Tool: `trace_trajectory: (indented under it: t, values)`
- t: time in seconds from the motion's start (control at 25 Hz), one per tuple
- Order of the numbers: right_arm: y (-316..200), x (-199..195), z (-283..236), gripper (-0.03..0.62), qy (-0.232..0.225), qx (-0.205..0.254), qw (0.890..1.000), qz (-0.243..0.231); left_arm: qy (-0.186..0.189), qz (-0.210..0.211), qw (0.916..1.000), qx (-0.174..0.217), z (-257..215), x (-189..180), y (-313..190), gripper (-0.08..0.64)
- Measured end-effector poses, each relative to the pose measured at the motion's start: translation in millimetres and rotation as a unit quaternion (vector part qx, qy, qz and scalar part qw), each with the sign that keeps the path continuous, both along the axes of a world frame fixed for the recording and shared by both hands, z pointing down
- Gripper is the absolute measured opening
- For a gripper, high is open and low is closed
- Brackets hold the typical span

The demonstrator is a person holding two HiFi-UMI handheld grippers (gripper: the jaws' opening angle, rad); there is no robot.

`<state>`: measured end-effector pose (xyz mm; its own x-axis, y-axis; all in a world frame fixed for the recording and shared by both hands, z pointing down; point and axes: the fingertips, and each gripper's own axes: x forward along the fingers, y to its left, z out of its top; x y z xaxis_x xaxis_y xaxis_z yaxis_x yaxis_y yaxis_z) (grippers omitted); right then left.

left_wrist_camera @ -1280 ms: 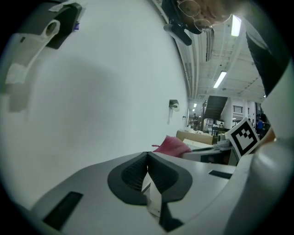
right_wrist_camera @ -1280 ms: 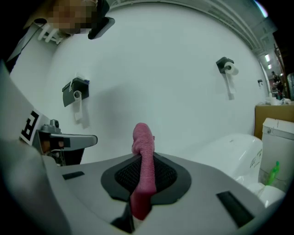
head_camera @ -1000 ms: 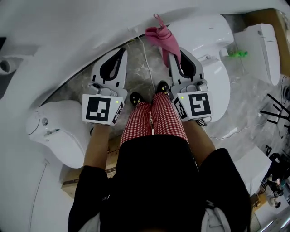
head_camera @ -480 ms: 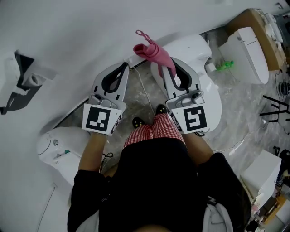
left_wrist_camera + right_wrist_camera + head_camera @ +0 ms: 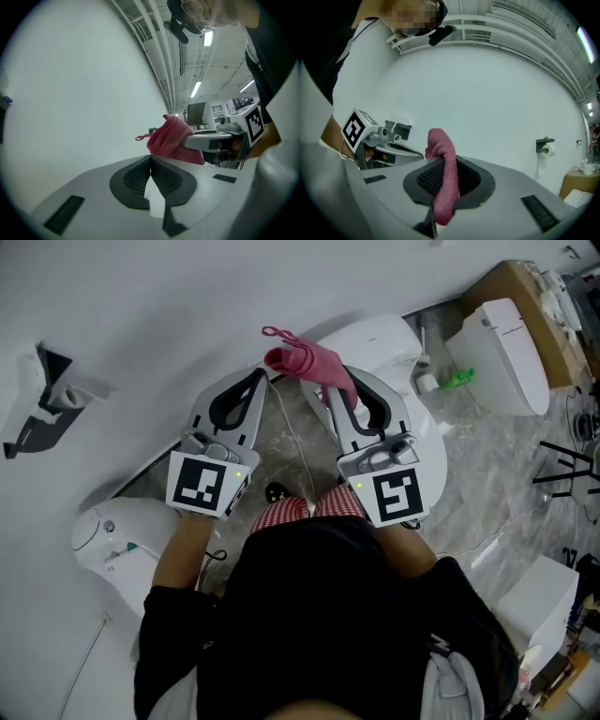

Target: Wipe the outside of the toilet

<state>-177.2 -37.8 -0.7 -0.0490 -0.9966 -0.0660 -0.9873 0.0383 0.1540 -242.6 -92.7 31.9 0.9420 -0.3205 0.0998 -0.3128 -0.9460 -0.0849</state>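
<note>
The right gripper (image 5: 330, 393) has its jaws clamped on a crumpled pink knitted cloth (image 5: 305, 362). The cloth bunches beyond the tips, trails back between the pads, and is held in the air over the rear of the white ceramic toilet (image 5: 386, 337). The left gripper (image 5: 259, 377), to the left of that toilet, has its jaws closed tip to tip on nothing. To wipe well, bring the bunched end down flat against the toilet's outer shell. Then sweep in overlapping strokes, keeping the hard jaws off the ceramic.
</note>
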Motion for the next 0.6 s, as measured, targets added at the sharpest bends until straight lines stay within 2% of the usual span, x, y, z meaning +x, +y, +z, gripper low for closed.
trace_trajectory:
  t: [0.24,0.6]
  values:
    - [24,21,-15,0.054,0.000,0.007,0.999,-0.037,0.003,-0.008,1.0000,0.000,-16,29,32,0.009]
    - [56,62,-23,0.054,0.000,0.009,0.999,-0.048,-0.006,0.001,0.9996,0.026,-37,67,71,0.009]
